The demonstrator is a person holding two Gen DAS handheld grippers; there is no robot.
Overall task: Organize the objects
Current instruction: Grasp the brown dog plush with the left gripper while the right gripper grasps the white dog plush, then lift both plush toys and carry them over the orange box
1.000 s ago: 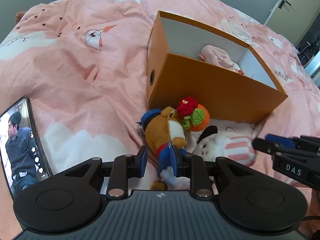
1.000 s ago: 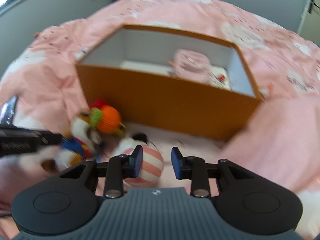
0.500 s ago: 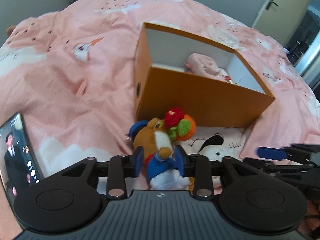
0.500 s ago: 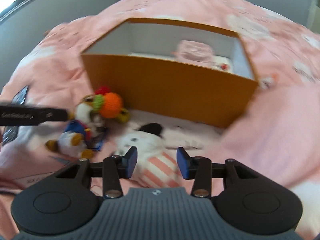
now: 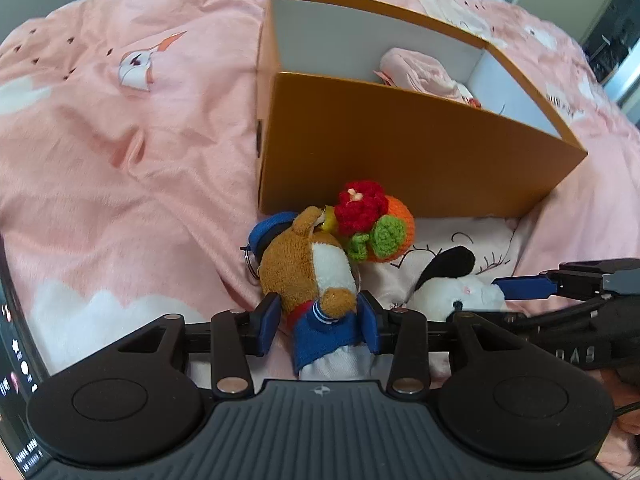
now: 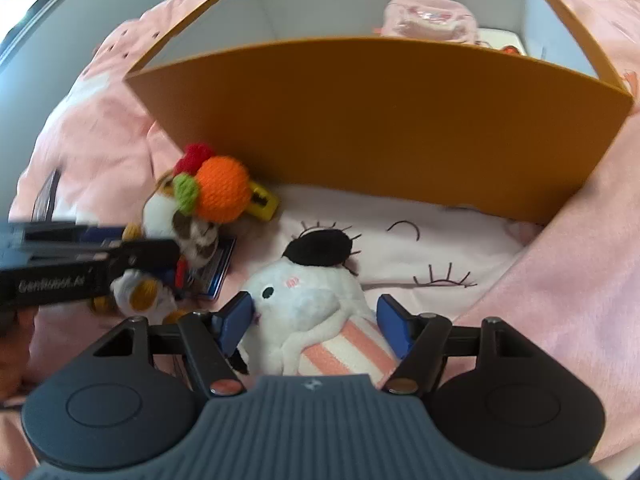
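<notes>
1. Left wrist view: left gripper jaws opening, brown plush bear in blue outfit between the blue pads, lying on the pink bed cover; whether the pads press it, cannot tell
2. Crocheted orange ball with red and green knots touches the bear's head, just in front of the orange box
3. Pink bundle sits inside the box
4. Right wrist view: right gripper jaws opening, released, white plush dog with striped body between them on the bed
5. Left gripper enters at the left edge, over the bear
</notes>
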